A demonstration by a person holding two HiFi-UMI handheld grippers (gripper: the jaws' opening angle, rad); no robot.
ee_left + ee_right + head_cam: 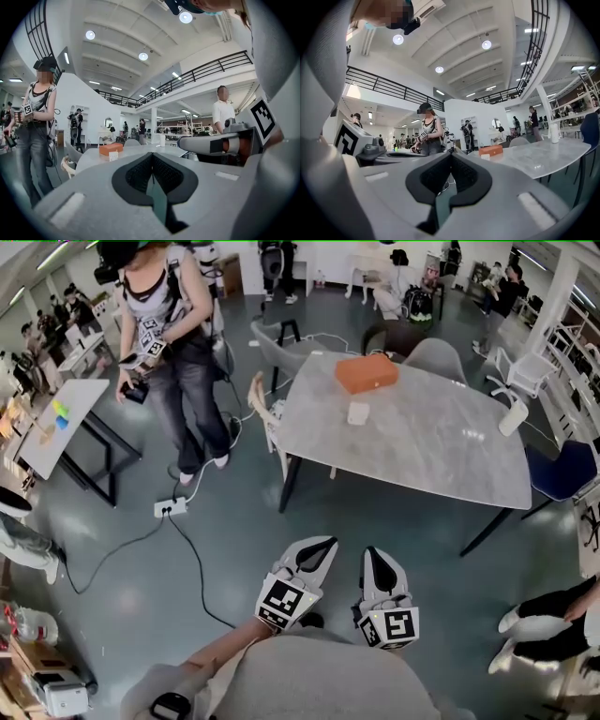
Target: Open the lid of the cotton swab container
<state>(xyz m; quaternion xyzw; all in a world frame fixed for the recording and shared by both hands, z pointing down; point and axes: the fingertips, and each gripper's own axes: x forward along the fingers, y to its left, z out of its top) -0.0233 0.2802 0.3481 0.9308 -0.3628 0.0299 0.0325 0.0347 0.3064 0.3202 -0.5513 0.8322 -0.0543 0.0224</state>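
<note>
Presently the grey-and-black left gripper (323, 547) and the matching right gripper (375, 557) are both pinched fully together, empty. The small white boxy cotton swab container (358, 413) stands well ahead on the grey marbled table (441, 465), just beside the flat orange box (367, 372). It seems marginally nearer the right gripper.

Light: bright, from round ceiling lamps (143, 56) above the surface (422, 442).
Glare: pale spots on the surface.
Edges: fisheye bending, black corners.
</note>
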